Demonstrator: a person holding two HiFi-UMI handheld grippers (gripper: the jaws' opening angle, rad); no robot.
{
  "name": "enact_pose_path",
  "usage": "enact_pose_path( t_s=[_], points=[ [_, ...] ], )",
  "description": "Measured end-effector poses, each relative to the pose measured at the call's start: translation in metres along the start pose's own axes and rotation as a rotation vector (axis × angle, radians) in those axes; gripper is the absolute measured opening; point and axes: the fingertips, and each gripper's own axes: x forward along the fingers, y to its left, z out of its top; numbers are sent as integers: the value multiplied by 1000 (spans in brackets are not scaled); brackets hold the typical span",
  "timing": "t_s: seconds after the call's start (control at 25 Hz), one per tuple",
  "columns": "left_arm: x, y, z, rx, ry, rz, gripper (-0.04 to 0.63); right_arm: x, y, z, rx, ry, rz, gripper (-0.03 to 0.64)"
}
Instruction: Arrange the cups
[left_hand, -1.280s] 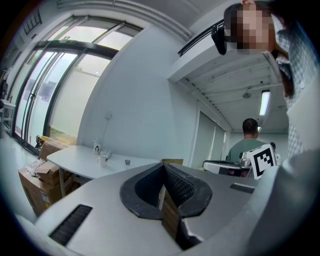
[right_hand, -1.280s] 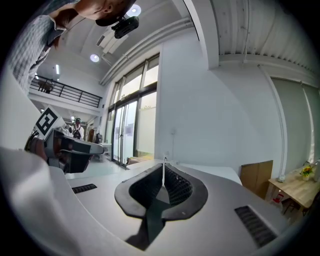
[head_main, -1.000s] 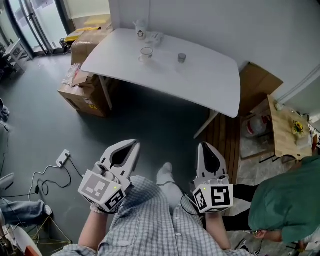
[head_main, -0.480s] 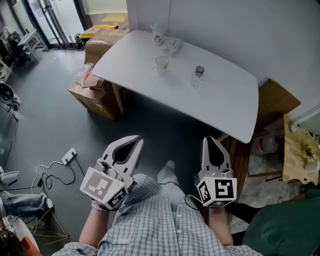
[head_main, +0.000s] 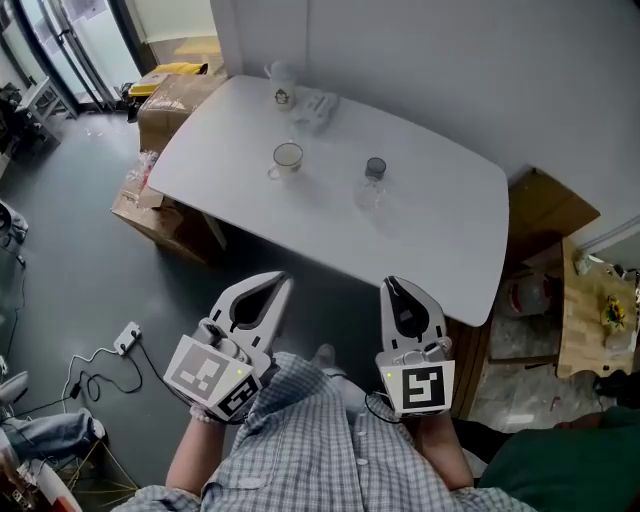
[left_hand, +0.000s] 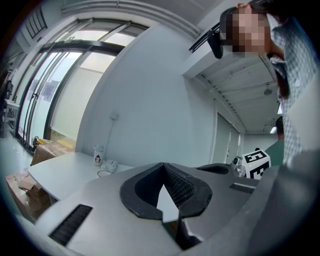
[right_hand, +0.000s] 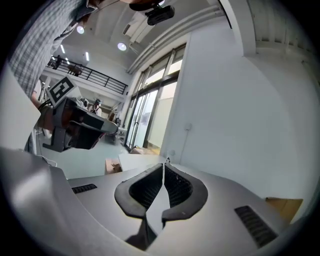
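Observation:
On the white table (head_main: 420, 240) stand a glass mug (head_main: 287, 158) near the middle, a small clear glass with a dark top (head_main: 373, 178) to its right, and a white printed cup (head_main: 282, 82) at the far edge. In the left gripper view the printed cup (left_hand: 98, 155) and the mug (left_hand: 104, 173) show far ahead. My left gripper (head_main: 277, 281) and right gripper (head_main: 389, 285) are held low in front of the person's body, short of the table's near edge. Both are shut with nothing between their jaws.
A crumpled clear wrapper (head_main: 317, 105) lies beside the printed cup. Cardboard boxes (head_main: 165, 215) sit under the table's left end, another flattened box (head_main: 545, 205) at its right. A power strip and cables (head_main: 125, 342) lie on the grey floor at left.
The head view has shifted, so the table now sits closer to the grippers. Both grippers stay shut and held close to the body.

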Motion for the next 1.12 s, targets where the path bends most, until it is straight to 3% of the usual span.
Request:
enact_pose_path(
  t_s=[0.48, 0.84, 1.12],
  points=[
    [49, 39, 16, 10, 5, 64, 11, 53, -29, -11, 80, -3, 23, 26],
    [106, 84, 26, 37, 5, -31, 11, 101, -58, -13, 119, -11, -97, 26],
    [149, 145, 35, 52, 60, -108, 11, 163, -58, -5, 162, 14, -164, 26]
  ],
)
